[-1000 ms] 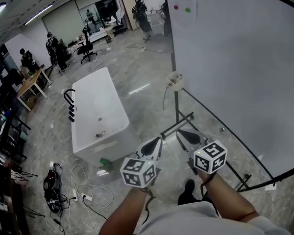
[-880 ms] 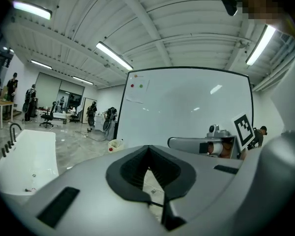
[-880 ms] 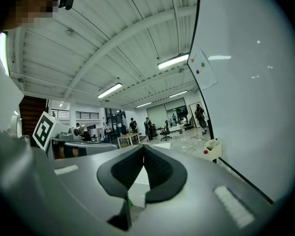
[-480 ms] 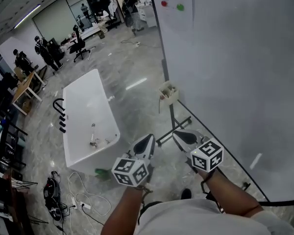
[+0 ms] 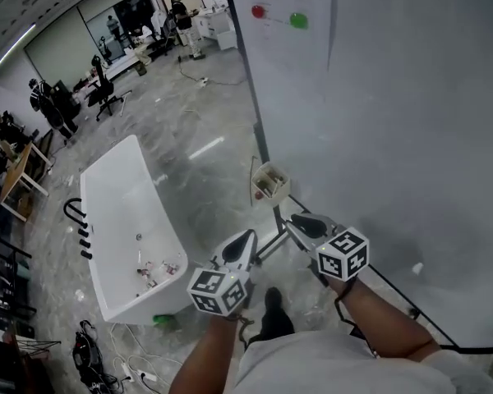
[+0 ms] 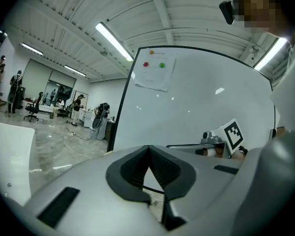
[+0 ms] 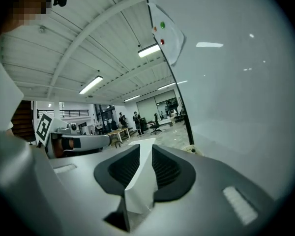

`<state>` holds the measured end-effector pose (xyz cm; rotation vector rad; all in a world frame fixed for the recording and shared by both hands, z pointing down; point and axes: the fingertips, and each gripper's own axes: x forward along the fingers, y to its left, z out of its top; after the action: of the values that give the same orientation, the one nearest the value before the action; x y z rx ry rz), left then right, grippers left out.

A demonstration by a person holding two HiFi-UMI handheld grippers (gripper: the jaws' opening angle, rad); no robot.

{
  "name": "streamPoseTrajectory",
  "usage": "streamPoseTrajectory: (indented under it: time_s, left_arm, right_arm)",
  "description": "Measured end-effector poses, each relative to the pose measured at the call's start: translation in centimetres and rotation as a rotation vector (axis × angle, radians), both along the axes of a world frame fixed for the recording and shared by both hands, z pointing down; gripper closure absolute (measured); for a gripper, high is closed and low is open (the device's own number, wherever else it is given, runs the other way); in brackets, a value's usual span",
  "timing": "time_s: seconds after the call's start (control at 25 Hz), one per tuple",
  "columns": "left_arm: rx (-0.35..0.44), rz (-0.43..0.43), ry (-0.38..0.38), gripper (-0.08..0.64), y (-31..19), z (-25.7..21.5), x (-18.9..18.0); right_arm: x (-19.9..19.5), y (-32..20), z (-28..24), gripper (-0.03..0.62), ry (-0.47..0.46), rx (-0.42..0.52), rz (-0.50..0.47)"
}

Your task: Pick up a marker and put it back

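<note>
Print on whiteboard (image 5: 411, 121) sheet (image 5: 292, 35) unreadable; left hand-held gripper (image 5: 246, 238) closed.

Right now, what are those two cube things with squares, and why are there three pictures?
A person holds a hand-held gripper in each hand; the cubes are part of them. The head view looks down from the person's head. The other two views ride on the grippers. The left hand-held gripper is shut and empty. The right hand-held gripper has just been opening its jaws, with nothing between them. Ahead stands a whiteboard with a small box on its stand. A white tub sits on the floor.
</note>
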<state>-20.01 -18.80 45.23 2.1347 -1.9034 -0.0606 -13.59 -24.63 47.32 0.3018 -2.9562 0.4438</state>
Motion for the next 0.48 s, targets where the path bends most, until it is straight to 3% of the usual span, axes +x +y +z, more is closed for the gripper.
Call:
streamPoseTrajectory:
  time_s: [0.24, 0.48]
  left_arm:
    - [-0.062, 0.15, -0.008, 0.558, -7.5, 2.6, -5.1]
    - [-0.119, 0.29, 0.025, 0.558, -13.8, 4.7, -7.6]
  right_arm:
    - [-6.0, -7.1, 3.6, 0.491, 0.063, -0.066, 0.118]
    - [-8.1, -13.6, 8.0, 0.483, 0.12, -0.188, 0.267]
